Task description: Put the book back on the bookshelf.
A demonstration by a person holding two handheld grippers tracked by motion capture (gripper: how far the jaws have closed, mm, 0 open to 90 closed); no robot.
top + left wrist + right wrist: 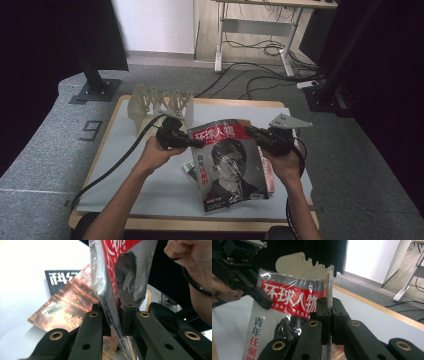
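Pinching the shrink-wrapped magazine (231, 162) at opposite top corners, left gripper (199, 143) and right gripper (248, 131) hold something light, floppy, likely slippery.

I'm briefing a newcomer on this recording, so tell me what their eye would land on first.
A plastic-wrapped magazine with a red title band is held up over the middle of the table, the left gripper shut on its left edge and the right gripper shut on its top right corner. Under it lie more magazines, and behind it, at the table's far left, stands a cream slotted rack.
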